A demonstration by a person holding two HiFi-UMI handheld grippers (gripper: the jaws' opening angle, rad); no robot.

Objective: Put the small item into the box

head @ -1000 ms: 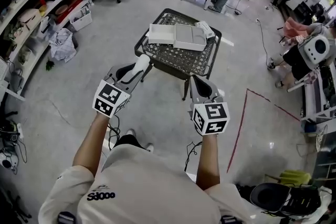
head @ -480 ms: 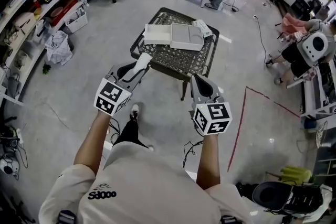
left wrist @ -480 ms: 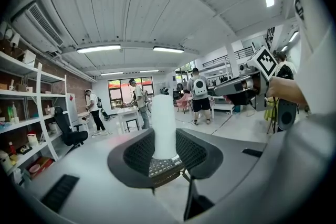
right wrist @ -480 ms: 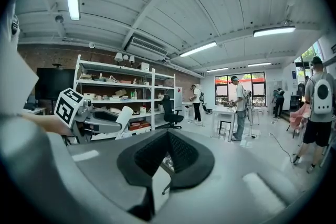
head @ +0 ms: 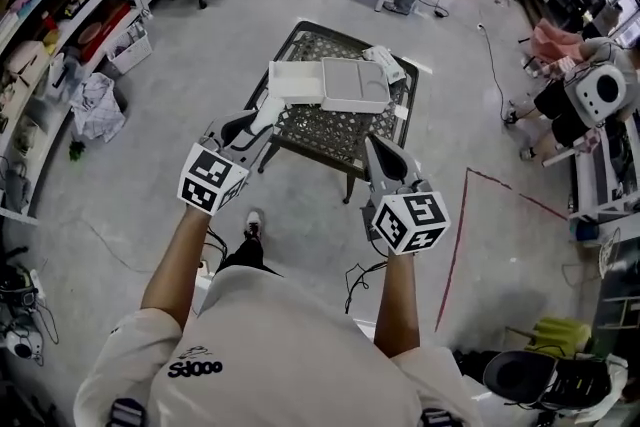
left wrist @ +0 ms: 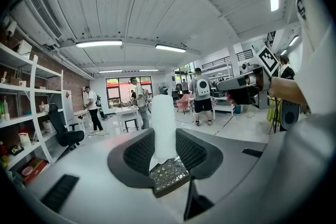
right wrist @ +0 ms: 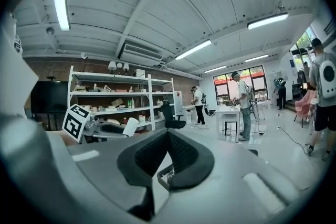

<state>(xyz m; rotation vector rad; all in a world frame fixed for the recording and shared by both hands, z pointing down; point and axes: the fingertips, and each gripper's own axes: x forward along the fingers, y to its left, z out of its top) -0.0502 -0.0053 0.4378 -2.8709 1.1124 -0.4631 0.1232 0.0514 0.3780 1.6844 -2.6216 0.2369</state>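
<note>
White item (head: 268, 111) clamped in your left gripper (head: 260, 124), right gripper (head: 379, 148) closed and empty, you appear mid-carry; next, reach over the open box (head: 355, 87) on the far table (head: 330, 130) and release.

Mesh table (head: 335, 130), dark metal, upper centre of frame, on grey floor (head: 455, 105). On it: white box (head: 355, 87), open, halves side by side; packet (head: 386, 63), upper right corner.
</note>
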